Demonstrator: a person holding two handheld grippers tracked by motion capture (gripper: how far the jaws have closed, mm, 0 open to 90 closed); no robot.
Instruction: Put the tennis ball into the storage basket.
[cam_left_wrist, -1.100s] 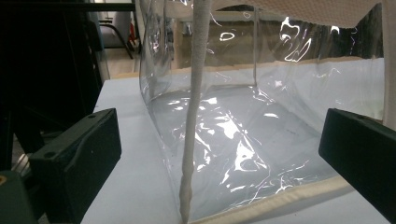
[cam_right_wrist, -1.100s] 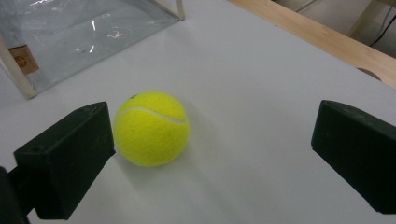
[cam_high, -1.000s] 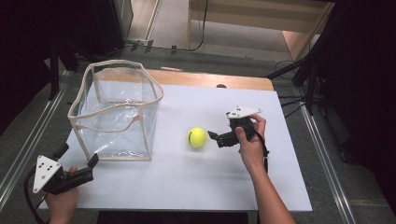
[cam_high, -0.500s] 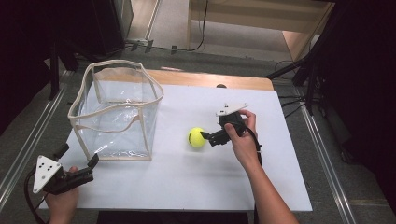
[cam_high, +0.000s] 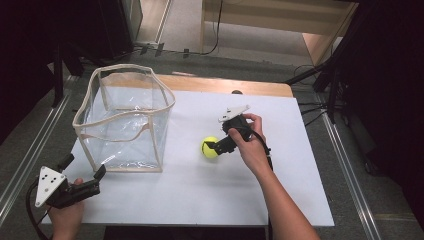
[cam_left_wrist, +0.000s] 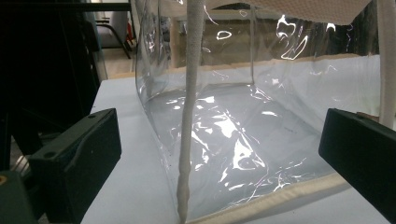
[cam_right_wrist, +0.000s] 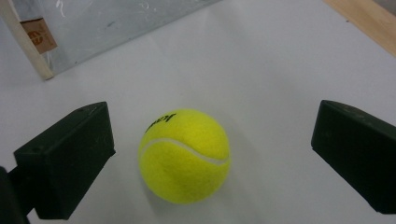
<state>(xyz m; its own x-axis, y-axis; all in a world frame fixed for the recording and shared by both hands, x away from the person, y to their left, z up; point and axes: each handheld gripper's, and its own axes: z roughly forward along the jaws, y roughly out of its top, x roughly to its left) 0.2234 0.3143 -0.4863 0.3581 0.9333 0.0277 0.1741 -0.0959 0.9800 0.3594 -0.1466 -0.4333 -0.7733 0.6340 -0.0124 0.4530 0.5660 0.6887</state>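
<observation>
Right tool (cam_right_wrist: 215, 154) around fuzzy round ball (cam_right_wrist: 185, 155)

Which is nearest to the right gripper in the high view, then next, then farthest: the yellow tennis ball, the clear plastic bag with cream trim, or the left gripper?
1. Yellow tennis ball: at the right gripper jaws.
2. Clear plastic bag with cream trim: farther left.
3. Left gripper: near-left table corner.

I see a white table top (cam_high: 280, 200) with a bare wooden strip (cam_high: 225, 85) along its far edge. Grey floor (cam_high: 30, 145) surrounds it, with metal rails (cam_high: 345, 165) on both sides. Black cables (cam_high: 310, 107) trail at upper right; a pale wooden frame (cam_high: 270, 25) stands at top centre. Both upper corners are dark.
</observation>
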